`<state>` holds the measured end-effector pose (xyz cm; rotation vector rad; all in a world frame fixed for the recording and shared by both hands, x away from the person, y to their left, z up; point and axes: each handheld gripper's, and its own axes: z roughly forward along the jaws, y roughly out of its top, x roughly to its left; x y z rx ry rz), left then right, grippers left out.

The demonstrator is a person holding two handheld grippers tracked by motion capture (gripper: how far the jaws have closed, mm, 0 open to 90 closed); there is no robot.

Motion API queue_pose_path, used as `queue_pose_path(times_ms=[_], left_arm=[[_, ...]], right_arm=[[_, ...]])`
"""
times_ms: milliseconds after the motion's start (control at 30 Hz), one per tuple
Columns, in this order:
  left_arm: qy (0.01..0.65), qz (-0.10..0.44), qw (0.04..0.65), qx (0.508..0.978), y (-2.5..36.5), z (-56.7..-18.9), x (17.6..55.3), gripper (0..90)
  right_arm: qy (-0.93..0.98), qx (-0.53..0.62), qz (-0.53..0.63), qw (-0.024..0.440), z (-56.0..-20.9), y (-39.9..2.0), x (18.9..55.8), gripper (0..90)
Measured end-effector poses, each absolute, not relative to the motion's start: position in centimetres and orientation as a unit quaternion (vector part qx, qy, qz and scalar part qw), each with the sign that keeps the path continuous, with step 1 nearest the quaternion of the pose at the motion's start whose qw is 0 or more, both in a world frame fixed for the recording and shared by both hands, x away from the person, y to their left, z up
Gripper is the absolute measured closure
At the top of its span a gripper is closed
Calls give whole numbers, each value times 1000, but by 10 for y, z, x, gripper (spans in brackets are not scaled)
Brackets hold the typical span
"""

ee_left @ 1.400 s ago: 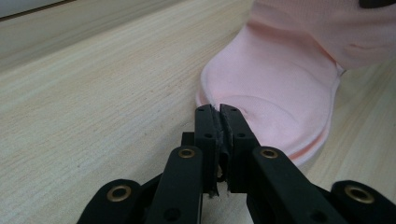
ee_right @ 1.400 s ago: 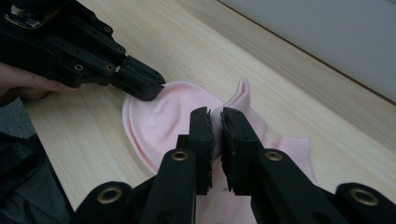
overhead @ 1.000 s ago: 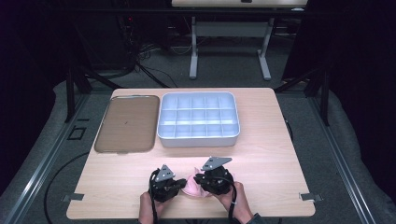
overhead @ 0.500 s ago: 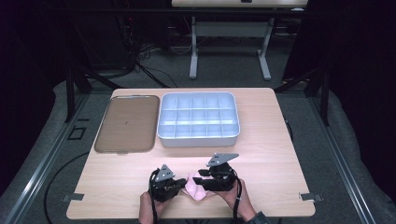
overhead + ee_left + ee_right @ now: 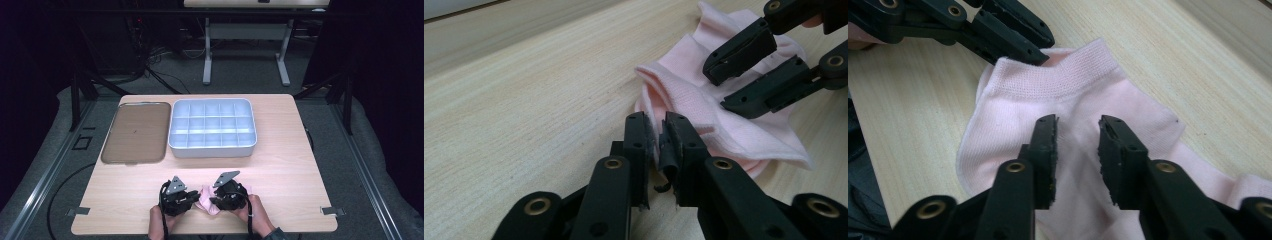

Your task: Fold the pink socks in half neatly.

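A pink ankle sock (image 5: 206, 204) lies crumpled on the wooden table near its front edge, between my two grippers. My left gripper (image 5: 192, 199) points at the sock's left side. In the left gripper view its jaws (image 5: 656, 122) have just been opening and stand slightly apart, with the edge of the sock (image 5: 704, 95) in the narrow gap. My right gripper (image 5: 214, 201) comes in from the right. Its jaws (image 5: 1078, 125) have just been closing and hang apart above the flat sock (image 5: 1073, 95), with nothing pinched. The left gripper (image 5: 1045, 50) touches the cuff.
A grey tray (image 5: 212, 152) divided into several compartments stands at the middle back of the table. A flat brown tray (image 5: 132, 132) lies to its left. The table's front edge runs just behind both hands.
The right gripper lifted slightly, then sank back onto the sock. The left gripper stayed in place beside it.
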<state>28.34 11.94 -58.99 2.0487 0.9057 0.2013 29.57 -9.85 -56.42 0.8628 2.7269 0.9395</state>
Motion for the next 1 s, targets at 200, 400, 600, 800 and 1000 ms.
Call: queue_pose_path(times_ms=[200, 400, 600, 800, 1000], left_arm=[[377, 71, 442, 811, 126, -587, 281, 704], [376, 53, 433, 818, 126, -587, 280, 771], [375, 46, 435, 818, 123, -589, 284, 859], [373, 48, 439, 816, 124, -591, 284, 862], [373, 47, 440, 815, 124, -592, 284, 860]], right_arm=[[901, 289, 315, 75, -566, -101, 293, 839], [888, 315, 327, 74, -567, -103, 290, 877], [881, 326, 334, 79, -560, -106, 287, 882], [879, 325, 341, 76, -552, -107, 286, 848], [895, 298, 323, 77, -552, -95, 290, 646]])
